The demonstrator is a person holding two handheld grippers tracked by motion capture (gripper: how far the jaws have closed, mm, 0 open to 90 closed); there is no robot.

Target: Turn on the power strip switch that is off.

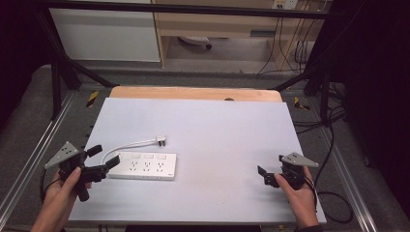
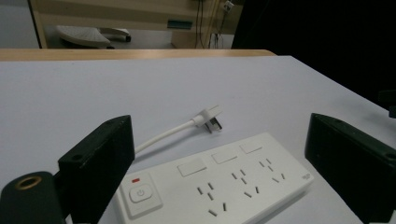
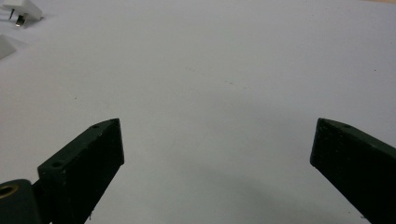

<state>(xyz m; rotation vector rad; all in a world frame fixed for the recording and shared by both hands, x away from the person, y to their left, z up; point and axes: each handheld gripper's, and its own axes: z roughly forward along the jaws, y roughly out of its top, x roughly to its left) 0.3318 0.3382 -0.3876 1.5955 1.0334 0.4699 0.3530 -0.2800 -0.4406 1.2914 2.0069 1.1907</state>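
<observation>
A white power strip (image 1: 142,166) lies flat on the left half of the white tabletop (image 1: 217,125). Its short white cable curls from the left end round to a plug (image 1: 161,140) lying just behind it. My left gripper (image 1: 104,156) is open at the strip's left end, its jaws pointing along the strip. In the left gripper view the strip (image 2: 219,179), with a power button and three socket groups, lies between the wide-open jaws of the left gripper (image 2: 219,126), and the plug (image 2: 211,116) lies beyond. My right gripper (image 1: 270,163) is open over bare table at the right.
In the right gripper view the gripper (image 3: 218,125) has bare white surface between its jaws, with the plug (image 3: 18,9) and a corner of the strip (image 3: 5,45) at the top left. A wooden edge (image 1: 193,93) runs behind the tabletop. Black frame bars and cables surround the table.
</observation>
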